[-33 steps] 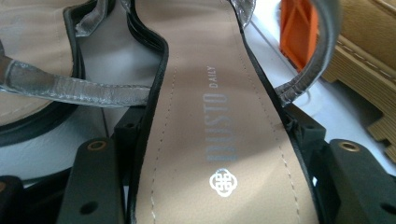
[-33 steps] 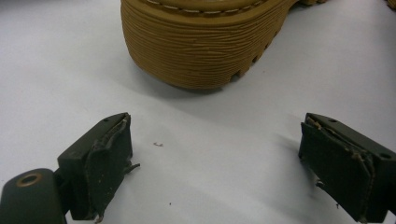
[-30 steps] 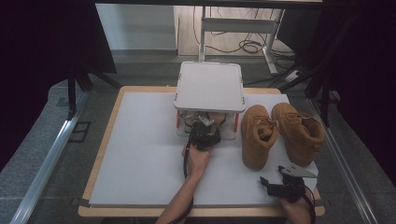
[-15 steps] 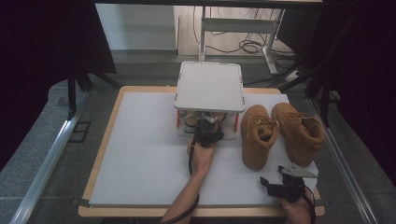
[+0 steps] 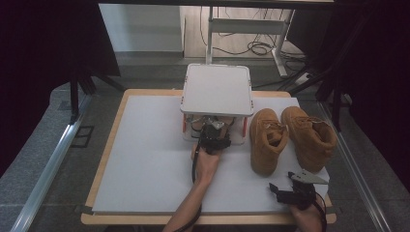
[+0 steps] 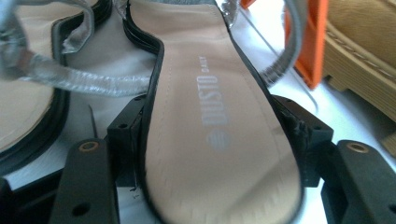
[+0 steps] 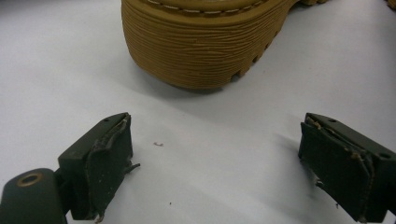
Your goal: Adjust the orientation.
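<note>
Straddling sandal (image 6: 219,121), left gripper (image 6: 215,158) jaws opening

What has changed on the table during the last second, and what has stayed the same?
The left gripper has pushed a little further in under the white rack, and its jaws have just been opening, with the sandal between them. The right gripper stayed open in place near the tan boots, which did not move.

Beige-insoled black sandal (image 6: 219,121), tan boots (image 5: 266,137)
</note>
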`<state>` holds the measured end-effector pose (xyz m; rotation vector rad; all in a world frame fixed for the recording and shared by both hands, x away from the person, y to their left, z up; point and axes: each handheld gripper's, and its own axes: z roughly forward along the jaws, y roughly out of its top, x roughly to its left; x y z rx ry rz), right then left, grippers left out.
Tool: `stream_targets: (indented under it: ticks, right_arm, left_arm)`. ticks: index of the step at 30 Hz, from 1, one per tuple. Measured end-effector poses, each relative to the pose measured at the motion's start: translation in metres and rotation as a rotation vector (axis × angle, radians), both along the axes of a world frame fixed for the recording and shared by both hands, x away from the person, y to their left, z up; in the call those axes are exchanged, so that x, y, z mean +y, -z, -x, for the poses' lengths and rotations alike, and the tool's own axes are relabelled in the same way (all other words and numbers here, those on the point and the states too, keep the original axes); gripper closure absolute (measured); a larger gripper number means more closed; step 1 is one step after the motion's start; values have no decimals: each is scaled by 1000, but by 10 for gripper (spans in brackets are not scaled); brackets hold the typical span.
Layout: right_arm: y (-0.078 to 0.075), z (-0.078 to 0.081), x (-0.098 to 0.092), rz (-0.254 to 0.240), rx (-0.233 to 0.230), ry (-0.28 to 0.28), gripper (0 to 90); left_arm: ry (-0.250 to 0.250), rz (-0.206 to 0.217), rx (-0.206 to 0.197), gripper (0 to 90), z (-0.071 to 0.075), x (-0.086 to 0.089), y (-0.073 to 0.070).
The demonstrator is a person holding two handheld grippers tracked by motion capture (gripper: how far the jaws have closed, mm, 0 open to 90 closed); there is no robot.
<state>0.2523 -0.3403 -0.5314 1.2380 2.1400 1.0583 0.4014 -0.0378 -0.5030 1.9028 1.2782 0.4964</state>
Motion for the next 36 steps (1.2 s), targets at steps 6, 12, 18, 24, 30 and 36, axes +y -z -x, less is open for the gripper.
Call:
stream_targets:
  ticks: [6, 12, 18, 24, 30, 36]
  right_arm:
    - [0, 0, 0, 1, 1, -1, 102]
    - [0, 0, 0, 1, 1, -1, 102]
    - [0, 0, 0, 1, 1, -1, 102]
    - [0, 0, 0, 2, 1, -1, 102]
    - [0, 0, 0, 1, 1, -1, 102]
    - [0, 0, 0, 2, 2, -1, 102]
  left_arm:
    - [33, -2, -10, 353, 16, 11, -6]
    - [73, -23, -29, 386, 32, 23, -12]
    - [127, -30, -44, 473, 47, 36, -12]
    - [170, -39, -36, 631, 52, 39, -8]
    - [191, -52, -42, 817, 51, 35, -4]
    - [193, -38, -45, 896, 46, 35, -3]
